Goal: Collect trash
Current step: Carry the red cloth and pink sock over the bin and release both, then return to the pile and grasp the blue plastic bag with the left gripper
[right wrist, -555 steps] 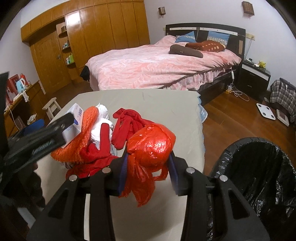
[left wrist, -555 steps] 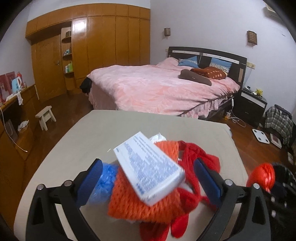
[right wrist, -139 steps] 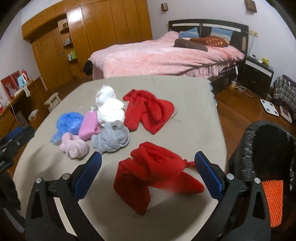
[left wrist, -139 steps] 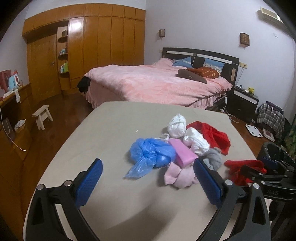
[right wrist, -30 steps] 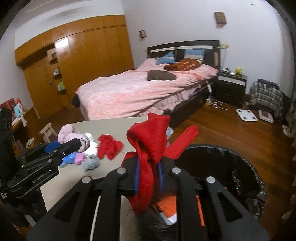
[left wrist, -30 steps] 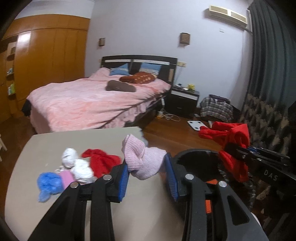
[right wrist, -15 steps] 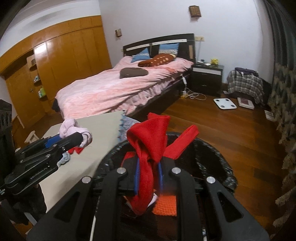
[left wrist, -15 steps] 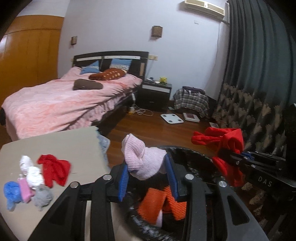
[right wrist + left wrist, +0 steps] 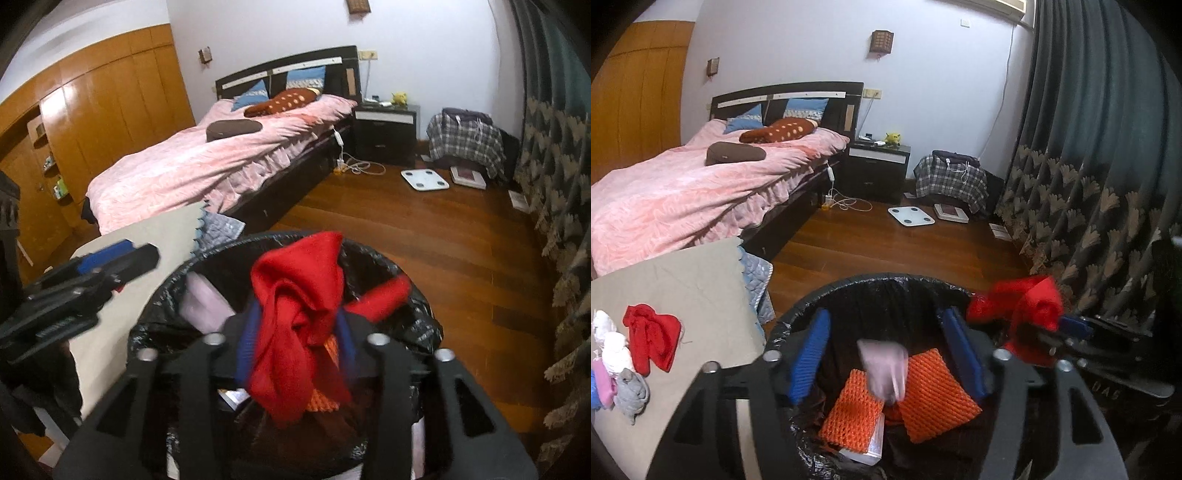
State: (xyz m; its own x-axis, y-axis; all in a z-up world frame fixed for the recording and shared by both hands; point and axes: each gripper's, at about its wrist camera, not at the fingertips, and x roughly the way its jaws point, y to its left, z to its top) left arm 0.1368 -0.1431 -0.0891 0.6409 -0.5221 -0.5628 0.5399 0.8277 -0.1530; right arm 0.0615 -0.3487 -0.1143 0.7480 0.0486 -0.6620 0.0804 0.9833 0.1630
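Note:
My left gripper (image 9: pixel 886 354) is open above the black-lined trash bin (image 9: pixel 879 282). A blurred pink cloth (image 9: pixel 884 365) is falling free between its jaws into the bin, over orange mesh pieces (image 9: pixel 934 393). My right gripper (image 9: pixel 295 341) is shut on a red cloth (image 9: pixel 299 314) and holds it over the bin (image 9: pixel 424 306); the same red cloth (image 9: pixel 1023 306) shows at the right of the left wrist view. The falling pink cloth (image 9: pixel 203 301) shows blurred inside the bin's left side. More trash lies on the beige table (image 9: pixel 694 280): a red cloth (image 9: pixel 650 336), white wads (image 9: pixel 613 350), a grey wad (image 9: pixel 631 393).
A pink bed (image 9: pixel 683 192) stands behind the table. A white scale (image 9: pixel 910 217) and a flat box (image 9: pixel 951 212) lie on the wooden floor. A dark patterned curtain (image 9: pixel 1108 184) hangs at the right. A nightstand (image 9: pixel 879 166) stands beside a plaid-covered heap (image 9: pixel 951 177).
My left gripper has opened and let go of the pink cloth, which drops into the bin. Both grippers have moved further over the bin. The right still holds the red cloth.

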